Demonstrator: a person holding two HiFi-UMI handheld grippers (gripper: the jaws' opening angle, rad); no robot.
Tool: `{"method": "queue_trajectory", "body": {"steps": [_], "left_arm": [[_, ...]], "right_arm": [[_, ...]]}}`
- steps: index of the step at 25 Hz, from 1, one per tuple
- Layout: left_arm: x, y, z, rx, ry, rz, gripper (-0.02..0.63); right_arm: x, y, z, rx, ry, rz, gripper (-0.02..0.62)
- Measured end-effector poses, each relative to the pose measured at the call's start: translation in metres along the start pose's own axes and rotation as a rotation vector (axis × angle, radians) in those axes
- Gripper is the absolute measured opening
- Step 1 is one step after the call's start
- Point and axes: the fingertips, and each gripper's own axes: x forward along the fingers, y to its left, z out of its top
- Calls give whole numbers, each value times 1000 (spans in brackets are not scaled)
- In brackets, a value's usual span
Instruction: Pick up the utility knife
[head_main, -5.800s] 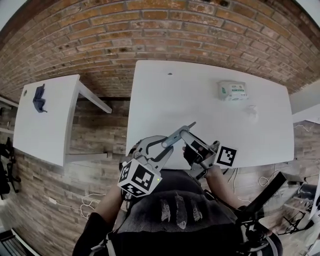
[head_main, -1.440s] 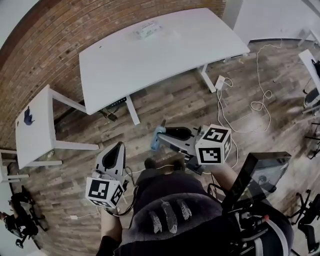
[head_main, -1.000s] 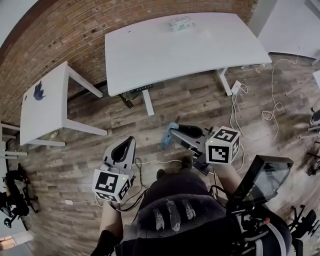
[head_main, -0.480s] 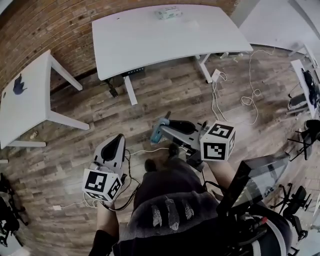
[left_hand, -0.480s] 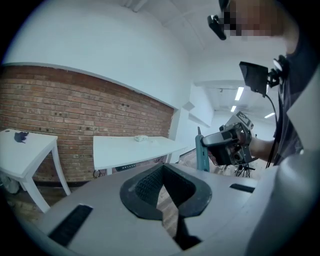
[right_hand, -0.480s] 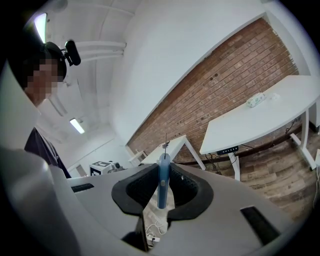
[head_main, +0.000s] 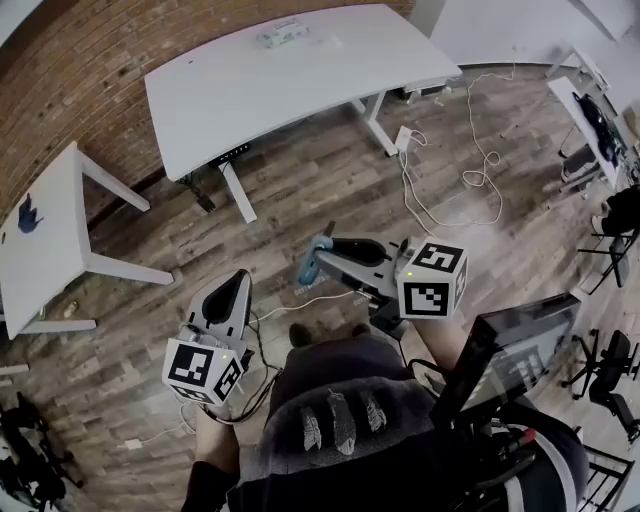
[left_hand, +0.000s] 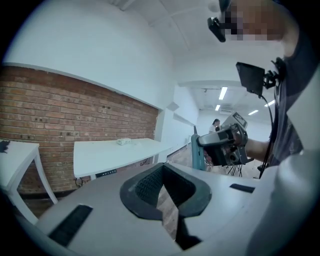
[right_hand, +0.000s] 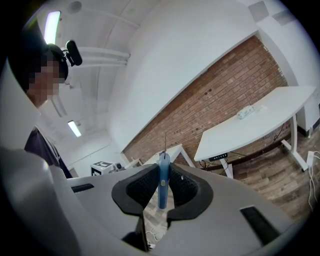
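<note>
The floor (head_main: 330, 190) is made of brown wood boards. A big white table (head_main: 300, 80) stands on it, close to a red brick wall (head_main: 80, 60). A small pale box (head_main: 281, 34) lies on the far side of that table. A smaller white table (head_main: 45, 250) stands to the left, also by the bricks, with a dark blue thing (head_main: 28, 213) on top. White cords (head_main: 455, 185) curl over the floor beside the big table's legs. Black chairs (head_main: 608, 375) stand at the right edge. Above the bricks the wall (right_hand: 190, 50) is white, and long lamps (right_hand: 51, 27) shine on the ceiling.
</note>
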Motion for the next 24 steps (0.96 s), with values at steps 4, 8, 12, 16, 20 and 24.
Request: {"method": "queue_trajectory", "body": {"steps": [4, 8, 12, 16, 20, 24], "left_arm": [[17, -27, 12, 23, -5, 1, -3], [47, -80, 13, 63, 18, -44, -3], [68, -117, 12, 89, 28, -57, -3], [81, -148, 17, 98, 28, -46, -3], [103, -186, 21, 124, 57, -44, -3], [129, -209, 19, 137, 84, -75, -3]], "right_arm": [[-31, -1, 10, -30, -24, 23, 66], [-84, -13, 17, -34, -77, 30, 66], [-127, -28, 19, -48, -107, 23, 64], [-161, -39, 25, -40, -124, 40, 64], [-201, -57, 35, 12, -164, 76, 64], [-231, -82, 41, 52, -195, 53, 64]]}}
